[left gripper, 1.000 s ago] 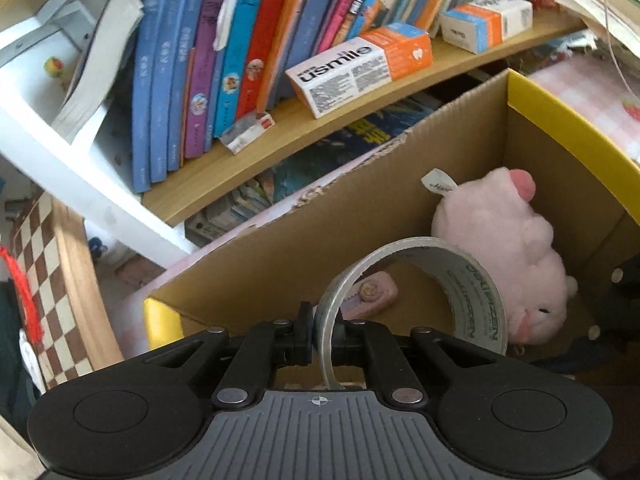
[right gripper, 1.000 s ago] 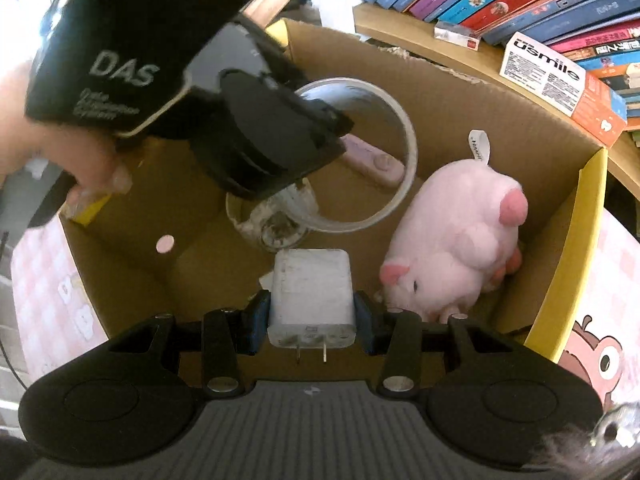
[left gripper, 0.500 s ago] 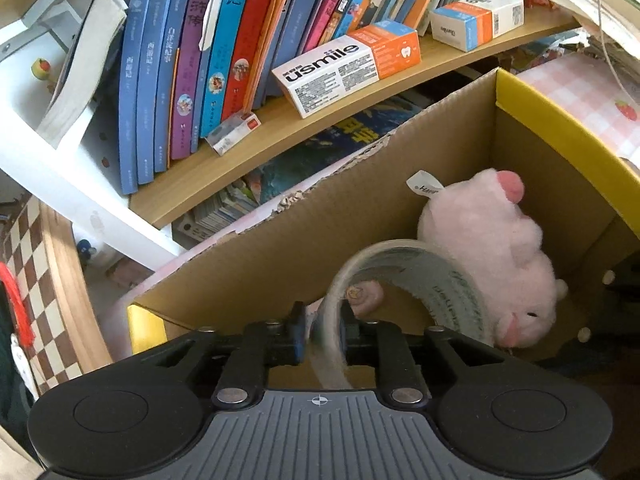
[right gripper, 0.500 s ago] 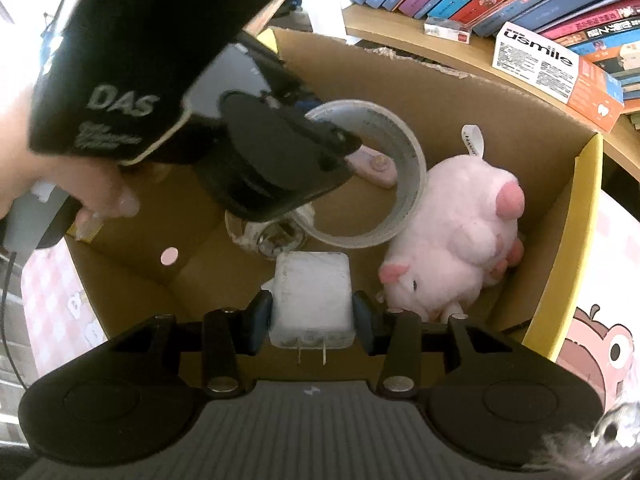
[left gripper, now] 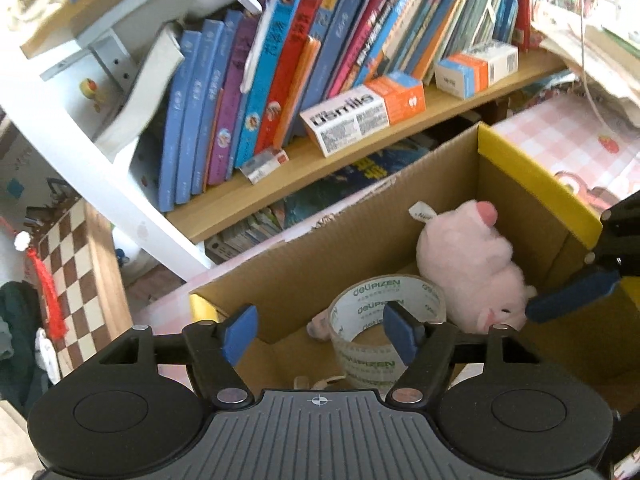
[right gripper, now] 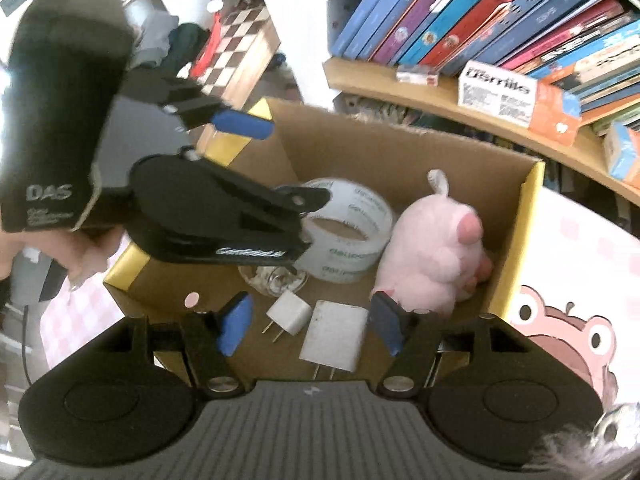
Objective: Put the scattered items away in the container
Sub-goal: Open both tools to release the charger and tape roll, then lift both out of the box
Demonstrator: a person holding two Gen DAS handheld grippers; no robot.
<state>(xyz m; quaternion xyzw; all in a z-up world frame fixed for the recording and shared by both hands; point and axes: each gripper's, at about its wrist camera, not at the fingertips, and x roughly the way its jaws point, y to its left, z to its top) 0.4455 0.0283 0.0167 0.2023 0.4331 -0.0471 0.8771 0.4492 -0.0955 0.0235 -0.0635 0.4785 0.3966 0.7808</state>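
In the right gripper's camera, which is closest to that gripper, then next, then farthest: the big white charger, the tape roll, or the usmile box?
1. big white charger: in the cardboard box, just ahead of the right gripper.
2. tape roll: mid-box, behind it.
3. usmile box: on the shelf beyond.

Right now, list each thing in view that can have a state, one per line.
left gripper: open, holding nothing
right gripper: open, holding nothing
tape roll: lying in the box, free
large white charger: lying flat in the box, released
small white charger: lying in the box
pink plush pig: lying in the box
cardboard box: open-topped
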